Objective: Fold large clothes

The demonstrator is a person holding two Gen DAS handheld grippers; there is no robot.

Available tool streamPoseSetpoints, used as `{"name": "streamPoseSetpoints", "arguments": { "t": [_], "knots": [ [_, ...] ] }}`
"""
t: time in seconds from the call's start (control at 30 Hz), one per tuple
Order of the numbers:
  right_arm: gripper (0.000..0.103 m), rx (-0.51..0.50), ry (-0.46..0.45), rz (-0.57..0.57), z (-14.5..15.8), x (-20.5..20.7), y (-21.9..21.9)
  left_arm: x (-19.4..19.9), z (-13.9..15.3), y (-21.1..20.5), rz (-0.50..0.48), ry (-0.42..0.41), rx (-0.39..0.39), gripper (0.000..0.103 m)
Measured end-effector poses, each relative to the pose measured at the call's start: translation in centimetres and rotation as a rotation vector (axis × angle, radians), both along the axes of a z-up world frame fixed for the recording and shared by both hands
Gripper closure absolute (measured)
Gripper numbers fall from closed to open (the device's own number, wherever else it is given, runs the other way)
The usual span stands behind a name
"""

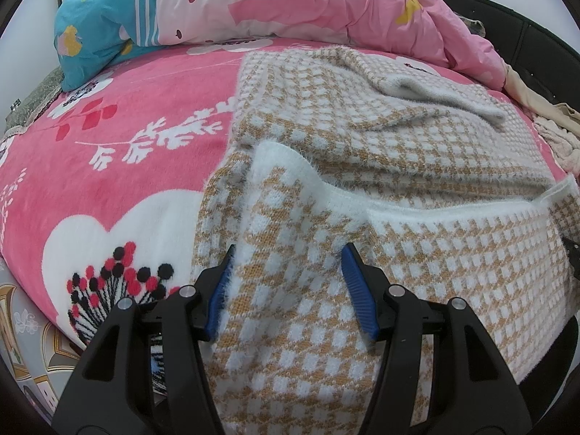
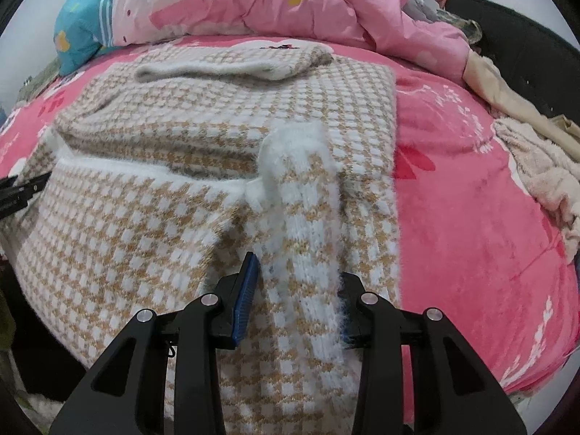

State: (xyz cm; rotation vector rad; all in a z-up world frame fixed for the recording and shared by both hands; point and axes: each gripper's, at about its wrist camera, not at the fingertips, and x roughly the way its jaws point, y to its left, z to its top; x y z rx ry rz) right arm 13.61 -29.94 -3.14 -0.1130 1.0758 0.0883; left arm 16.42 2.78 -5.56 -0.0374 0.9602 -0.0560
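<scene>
Looking down over the bed, I see a pink blanket (image 1: 119, 166) with white flowers covering it, bare and roomy to the left of the sweater in my left view and to its right in my right view. One crumpled pink quilt (image 2: 297, 3) and one teal pillow (image 1: 90, 40) close off the far edge; a heap of pale cloths (image 2: 540, 166) lines the right side. One tan-and-white checked sweater (image 1: 362, 152) lies flat mid-bed, its near hem at the edge by me. Both sleeves are raised toward me. My left gripper (image 1: 286, 282) pinches one sleeve (image 1: 290, 217) between half-spread blue pads; my right gripper (image 2: 299, 301) squeezes the other sleeve (image 2: 308, 217), narrower.
</scene>
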Motion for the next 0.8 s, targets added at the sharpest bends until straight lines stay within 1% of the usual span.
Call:
{"name": "streamPoseSetpoints", "arguments": {
  "t": [0.17, 0.47, 0.67, 0.8],
  "knots": [
    [0.067, 0.029, 0.015, -0.015, -0.1, -0.2, -0.6, 0.0, -0.1, 0.0, -0.004, 0.0, -0.003, 0.048],
    [0.067, 0.053, 0.029, -0.032, -0.1, -0.5, -1.2, 0.0, -0.1, 0.0, -0.002, -0.001, -0.001, 0.047],
    [0.067, 0.047, 0.035, -0.028, -0.1, -0.2, -1.2, -0.1, -0.1, 0.0, -0.003, -0.002, 0.0, 0.047],
    [0.067, 0.016, 0.028, -0.018, 0.0, -0.2, -0.7, -0.1, -0.1, 0.0, -0.002, -0.003, 0.002, 0.047]
  ]
}}
